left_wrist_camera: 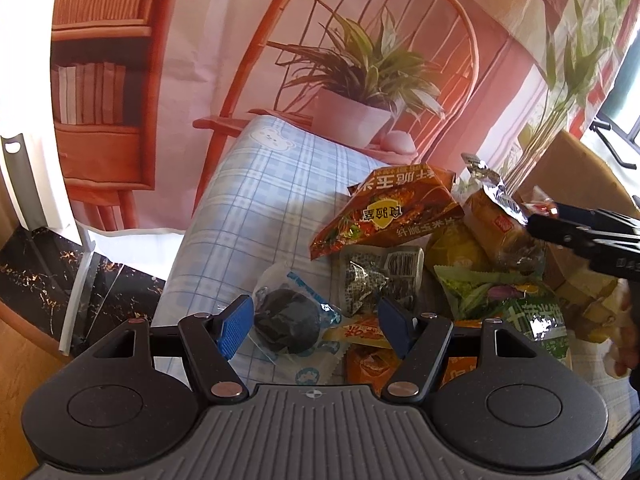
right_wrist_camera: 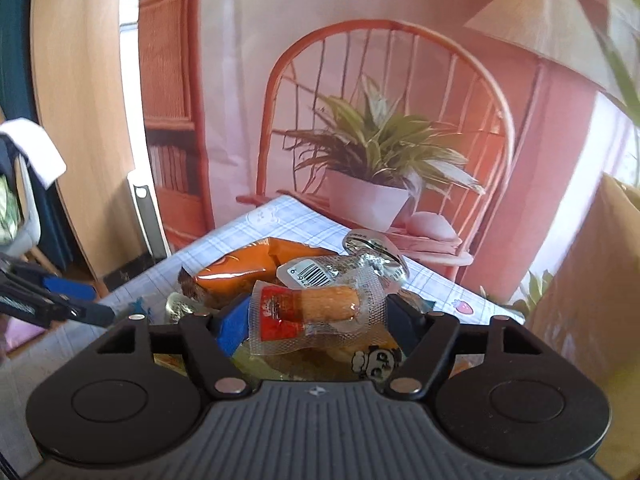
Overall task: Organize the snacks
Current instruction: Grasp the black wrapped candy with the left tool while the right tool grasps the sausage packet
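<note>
While the snacks are lying heaped on the checked cloth of the desk [left_wrist_camera: 256, 200], I am noting the sausage stick packet [right_wrist_camera: 316, 312] as the item in hand: it is sitting raised between the fingers of the right tool [right_wrist_camera: 320, 320], its long axis running crosswise from one finger to the other. I am judging that tool to be pinching the packet, though the blue pads are mostly hidden behind the clear wrapper. In the left wrist view the same tool is reaching in from the right over the bread packet [left_wrist_camera: 500, 232].

I am holding the left tool [left_wrist_camera: 316, 328] spread wide and carrying nothing; it is hovering just above the dark round cake in its clear wrapper [left_wrist_camera: 288, 320], which is lying directly ahead between the pads, nearer the left pad. This hand is clearly the nearer to it. An orange corn chip bag [left_wrist_camera: 384, 216], a seaweed rice pack [left_wrist_camera: 380, 276] and a green packet [left_wrist_camera: 516, 304] are crowding just beyond and to the right.

A cardboard box [right_wrist_camera: 592, 280] is standing at the right edge, likely the destination, though I cannot confirm this.
</note>
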Tool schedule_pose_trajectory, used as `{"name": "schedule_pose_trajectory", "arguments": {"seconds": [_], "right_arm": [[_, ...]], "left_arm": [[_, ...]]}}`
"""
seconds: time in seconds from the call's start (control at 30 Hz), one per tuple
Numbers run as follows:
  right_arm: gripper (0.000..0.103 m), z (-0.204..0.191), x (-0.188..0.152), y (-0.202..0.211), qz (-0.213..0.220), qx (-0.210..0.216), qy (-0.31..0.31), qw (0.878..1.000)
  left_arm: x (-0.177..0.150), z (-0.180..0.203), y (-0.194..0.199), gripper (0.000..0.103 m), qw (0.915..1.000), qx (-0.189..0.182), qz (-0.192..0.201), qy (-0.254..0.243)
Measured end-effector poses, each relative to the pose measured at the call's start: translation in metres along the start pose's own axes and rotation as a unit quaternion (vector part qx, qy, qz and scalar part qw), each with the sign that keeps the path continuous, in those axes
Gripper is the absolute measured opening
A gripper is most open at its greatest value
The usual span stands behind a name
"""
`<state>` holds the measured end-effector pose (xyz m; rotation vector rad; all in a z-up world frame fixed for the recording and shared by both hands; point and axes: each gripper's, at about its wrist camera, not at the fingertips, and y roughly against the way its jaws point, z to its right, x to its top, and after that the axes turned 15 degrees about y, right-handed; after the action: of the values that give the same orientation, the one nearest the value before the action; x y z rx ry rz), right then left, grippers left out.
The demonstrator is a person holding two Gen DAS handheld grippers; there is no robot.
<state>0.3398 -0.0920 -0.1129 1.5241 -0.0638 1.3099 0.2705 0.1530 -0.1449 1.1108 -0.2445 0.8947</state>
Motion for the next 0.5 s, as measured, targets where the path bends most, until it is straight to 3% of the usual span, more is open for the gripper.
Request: {"name": "schedule_pose_trajectory", "arguments": {"seconds": [0.13, 0.23, 0.33, 0.5], "right_arm": [[0.073, -0.002, -0.006, 0.018, 0.016, -0.006, -0.024, 1.0], [0.073, -0.002, -0.014, 0.027, 0.024, -0.011, -0.051, 0.998], [0.073, -0.001, -0.021, 0.033, 0.031, -0.01, -0.077, 0.997], [0.073, -0.001, -0.028, 0.042, 0.036, -0.014, -0.087, 0.996]], "left_arm": [[-0.001, 0.002, -0.008, 0.071, 0.9999, 0.015, -0.006, -0.006], [0.002, 0.003, -0.016, 0.071, 0.9987, 0.05, -0.009, 0.005], [0.007, -0.001, -0.019, 0.071, 0.9957, 0.082, -0.018, 0.041], [0.014, -0.008, -0.028, 0.071, 0.9905, 0.083, -0.041, 0.102]]}}
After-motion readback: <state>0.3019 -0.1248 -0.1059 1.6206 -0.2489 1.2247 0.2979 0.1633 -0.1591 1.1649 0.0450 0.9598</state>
